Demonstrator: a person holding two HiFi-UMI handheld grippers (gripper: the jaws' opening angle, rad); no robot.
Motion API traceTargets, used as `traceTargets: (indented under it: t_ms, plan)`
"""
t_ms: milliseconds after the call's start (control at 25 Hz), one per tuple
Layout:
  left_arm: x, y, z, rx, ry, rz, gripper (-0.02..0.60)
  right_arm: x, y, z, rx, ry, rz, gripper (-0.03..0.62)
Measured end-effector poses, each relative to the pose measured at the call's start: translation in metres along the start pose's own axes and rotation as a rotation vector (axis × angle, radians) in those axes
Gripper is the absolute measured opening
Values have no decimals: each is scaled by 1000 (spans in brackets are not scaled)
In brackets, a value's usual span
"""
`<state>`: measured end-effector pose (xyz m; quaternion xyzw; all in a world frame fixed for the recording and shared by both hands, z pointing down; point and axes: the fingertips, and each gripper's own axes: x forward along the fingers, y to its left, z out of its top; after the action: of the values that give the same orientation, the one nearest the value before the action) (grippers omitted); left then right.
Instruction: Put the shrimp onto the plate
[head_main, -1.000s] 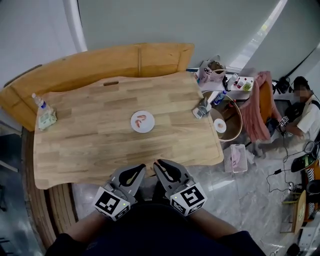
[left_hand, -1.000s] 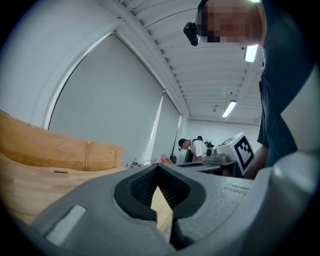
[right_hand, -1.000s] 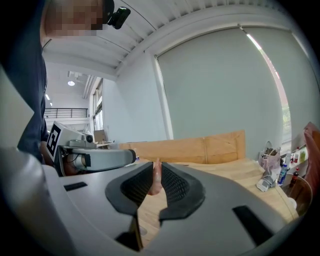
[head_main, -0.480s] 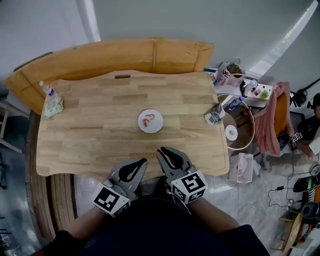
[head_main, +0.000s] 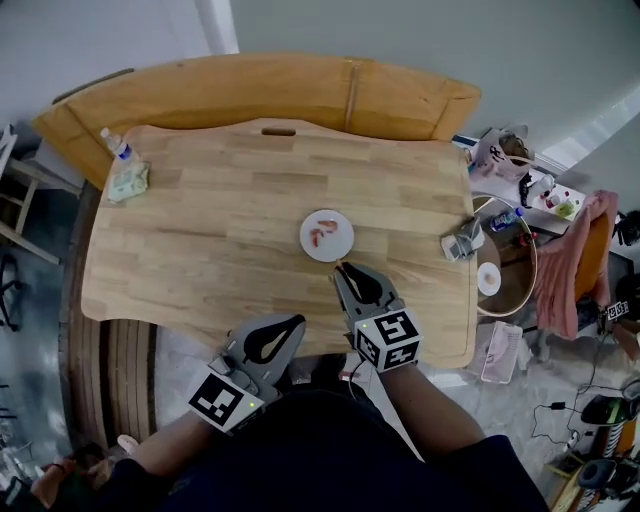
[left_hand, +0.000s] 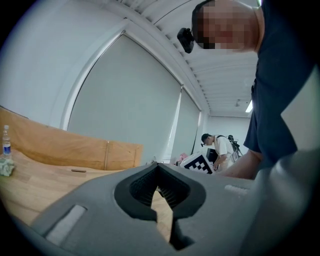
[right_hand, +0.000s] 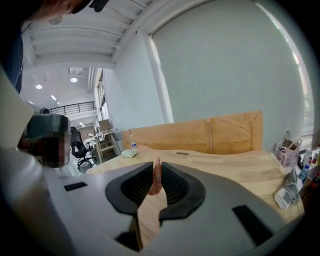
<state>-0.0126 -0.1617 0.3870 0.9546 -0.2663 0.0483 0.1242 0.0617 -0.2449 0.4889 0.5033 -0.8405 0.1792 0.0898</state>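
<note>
Wooden table (head_main: 200, 250), backed by a wooden bench (head_main: 250, 90), carries a white plate (head_main: 336, 252) just ahead of our right gripper (head_main: 344, 269), clamped on a shrimp (right_hand: 156, 182); our left gripper (left_hand: 159, 166) sits closed, empty.

The right gripper's (right_hand: 156, 169) jaws pinch a pink shrimp (right_hand: 156, 182) upright between their dark pads, over a wooden table (right_hand: 235, 165); a bottle (right_hand: 133, 142) stands at its far left corner
</note>
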Motion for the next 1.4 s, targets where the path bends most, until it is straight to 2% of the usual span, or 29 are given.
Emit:
traceTargets:
  t_ms: [560,1000,1400]
  plan:
    - [-15,26,-4,-31,12,108,3,73,-44,-80,-117,225,-14,60]
    - [-29,37,-14,-52,21,160,3,133,-81,-134,-159,385,-63,60]
    - [-32,43,-20,-57,51,176,3,170,-111,-177,-210,531,-83,60]
